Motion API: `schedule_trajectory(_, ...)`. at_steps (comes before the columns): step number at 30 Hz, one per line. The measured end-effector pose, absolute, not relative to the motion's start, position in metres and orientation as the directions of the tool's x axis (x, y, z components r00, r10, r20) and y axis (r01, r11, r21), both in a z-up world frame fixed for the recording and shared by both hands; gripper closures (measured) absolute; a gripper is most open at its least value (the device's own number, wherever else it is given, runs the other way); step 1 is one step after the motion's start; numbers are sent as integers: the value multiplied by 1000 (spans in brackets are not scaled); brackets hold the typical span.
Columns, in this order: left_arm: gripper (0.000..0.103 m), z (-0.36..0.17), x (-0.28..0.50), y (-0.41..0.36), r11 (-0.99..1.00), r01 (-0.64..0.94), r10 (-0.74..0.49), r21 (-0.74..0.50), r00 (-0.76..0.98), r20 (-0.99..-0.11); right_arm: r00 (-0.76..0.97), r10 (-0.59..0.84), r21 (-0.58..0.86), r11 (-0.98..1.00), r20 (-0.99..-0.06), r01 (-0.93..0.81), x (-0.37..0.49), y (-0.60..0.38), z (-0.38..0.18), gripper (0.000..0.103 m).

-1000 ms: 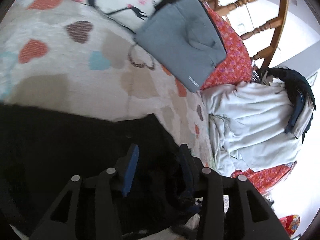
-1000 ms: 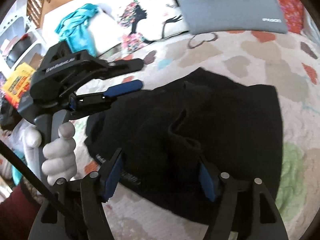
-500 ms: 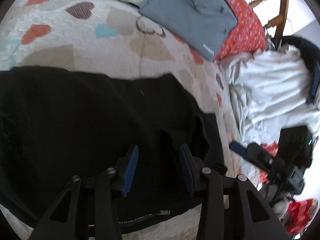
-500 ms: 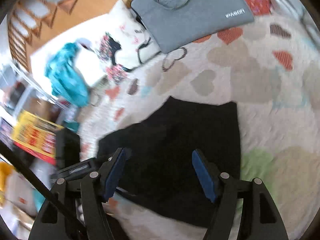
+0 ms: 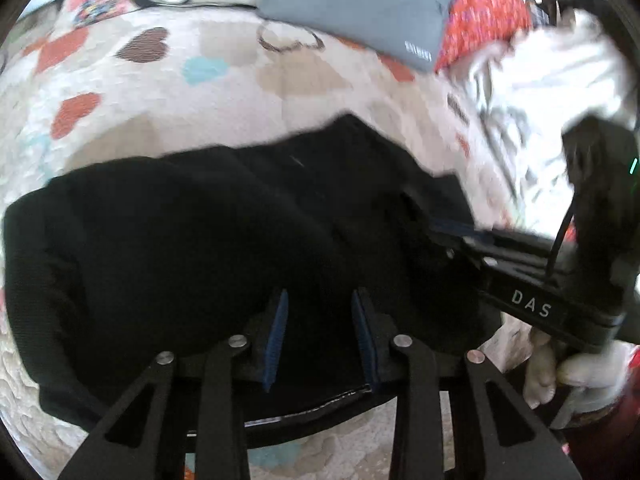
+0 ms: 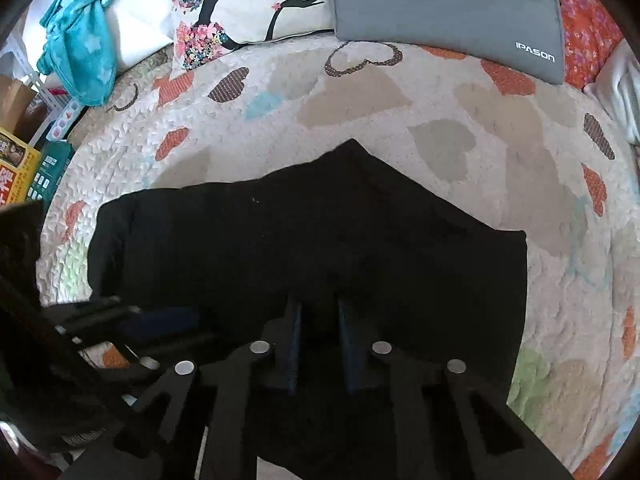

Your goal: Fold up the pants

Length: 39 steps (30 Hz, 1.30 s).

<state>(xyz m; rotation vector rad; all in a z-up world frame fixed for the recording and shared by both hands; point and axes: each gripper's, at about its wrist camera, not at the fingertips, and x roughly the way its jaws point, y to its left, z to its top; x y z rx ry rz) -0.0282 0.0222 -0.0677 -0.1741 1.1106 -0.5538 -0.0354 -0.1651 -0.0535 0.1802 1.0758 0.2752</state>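
Black pants lie folded and spread on a heart-patterned quilt. My left gripper points down at their near edge, its jaws closing with black cloth between the blue pads. The right gripper reaches in from the right, its tips buried in the cloth, a hand on its handle. In the right wrist view the pants fill the middle. My right gripper is narrow and closing on dark fabric. The left gripper lies low at the near left edge.
A grey laptop bag and a printed pillow lie at the quilt's far side, with a teal cloth at the far left. Pale garments and red floral fabric are piled on the right. Boxes stand off the left edge.
The right gripper's jaws went from wide to narrow and it came down onto the pants near the left gripper. The left gripper tilted lower and its jaws narrowed slightly.
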Motion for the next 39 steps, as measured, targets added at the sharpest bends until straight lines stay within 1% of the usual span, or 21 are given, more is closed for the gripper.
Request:
schedule_trajectory(3,70,-58,-22,58,829,259,-559,-495,370,-742,455,409,393,910,-791,-133,-40,-177,-45,90)
schedule_trajectory(6,70,-50,-21,78,825,212,-560,-524,431,-707,449,480,472,871,-754,-138,-47,-179,-39,90)
schedule_trajectory(11,70,-48,-21,88,795,174,-588,-581,458,-667,397,522,504,849,-755,-158,-50,-156,-48,89)
schedule_trajectory(13,70,-49,-18,89,793,166,-588,-586,460,-665,368,547,532,833,-752,-150,-46,-147,-60,84)
schedule_trajectory(14,70,-50,-17,89,796,162,-583,-583,463,-668,354,577,568,811,-736,-142,-45,-147,-66,78)
schedule_trajectory(15,70,-50,-17,89,798,158,-580,-582,466,-668,337,631,631,766,-699,-126,-43,-148,-73,72)
schedule_trajectory(17,70,-49,-17,92,798,146,-574,-585,478,-664,316,731,748,658,-605,-90,-42,-156,-79,51)
schedule_trajectory(19,70,-48,-17,98,798,132,-566,-587,497,-658,350,778,808,582,-522,-88,-44,-167,-71,50)
schedule_trajectory(20,70,-48,-17,101,798,125,-563,-589,504,-655,366,785,818,567,-500,-98,-46,-171,-66,50)
schedule_trajectory(23,70,-48,-16,109,795,98,-554,-599,519,-650,392,777,814,571,-493,-106,-52,-177,-54,48)
schedule_trajectory(26,69,-50,-15,112,793,83,-551,-603,520,-653,351,794,826,556,-496,-91,-56,-168,-65,48)
schedule_trajectory(29,69,-53,-15,112,801,69,-539,-595,519,-664,306,760,795,607,-574,-17,-53,-155,-99,49)
schedule_trajectory(30,69,-53,-15,112,805,65,-533,-590,518,-669,312,760,795,606,-571,-23,-53,-151,-103,49)
schedule_trajectory(33,69,-52,-18,115,818,54,-509,-572,530,-679,308,744,753,647,-592,-115,-49,-148,-76,49)
schedule_trajectory(34,69,-51,-19,117,821,54,-504,-568,536,-677,339,725,727,670,-600,-147,-47,-151,-64,49)
schedule_trajectory(37,67,-46,-19,119,821,56,-499,-568,553,-667,453,577,570,804,-680,-169,-25,-169,-33,47)
schedule_trajectory(38,65,-46,-19,119,820,56,-500,-569,556,-665,488,501,485,858,-715,-169,-13,-174,-26,41)
schedule_trajectory(39,65,-46,-18,119,818,57,-502,-572,556,-662,509,434,409,897,-744,-167,-1,-176,-25,38)
